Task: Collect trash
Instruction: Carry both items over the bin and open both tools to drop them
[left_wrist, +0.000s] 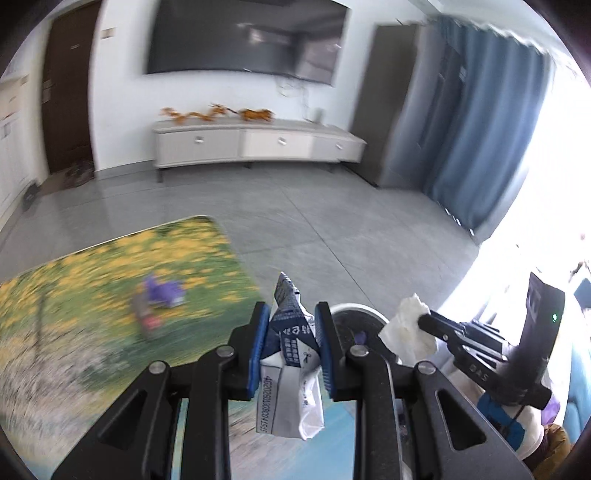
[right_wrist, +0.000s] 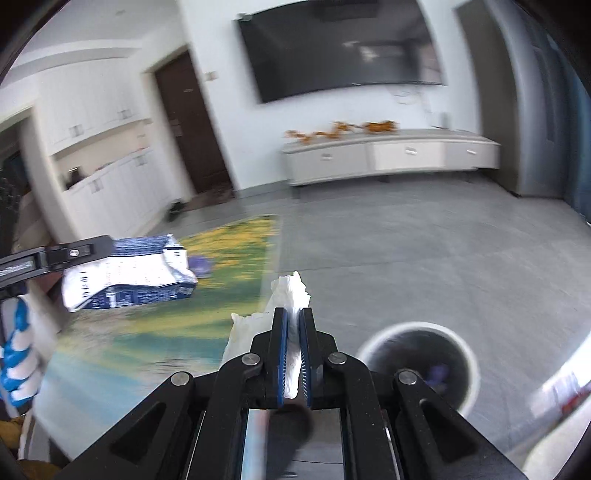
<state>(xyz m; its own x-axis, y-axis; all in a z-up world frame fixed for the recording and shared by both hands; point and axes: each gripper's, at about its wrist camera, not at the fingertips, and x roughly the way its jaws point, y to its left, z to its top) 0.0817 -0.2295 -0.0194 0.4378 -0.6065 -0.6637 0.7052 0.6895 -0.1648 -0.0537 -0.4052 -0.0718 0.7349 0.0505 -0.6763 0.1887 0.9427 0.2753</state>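
My left gripper (left_wrist: 291, 314) is shut on a crumpled blue and white carton (left_wrist: 291, 354), held in the air past the table's right edge; the carton also shows in the right wrist view (right_wrist: 129, 273). My right gripper (right_wrist: 293, 317) is shut on a crumpled white tissue (right_wrist: 290, 295), which also shows in the left wrist view (left_wrist: 408, 328). A round white-rimmed trash bin (right_wrist: 421, 365) stands on the floor below and right of the right gripper; some purple trash lies inside. In the left wrist view the bin's rim (left_wrist: 354, 308) shows just beyond the left gripper.
A table with a yellow-flower cover (left_wrist: 110, 295) lies to the left, with a blurred purple wrapper (left_wrist: 162, 291) on it. Grey tiled floor (left_wrist: 332, 221) stretches to a white TV cabinet (left_wrist: 258, 144). Blue curtains (left_wrist: 480, 129) hang on the right.
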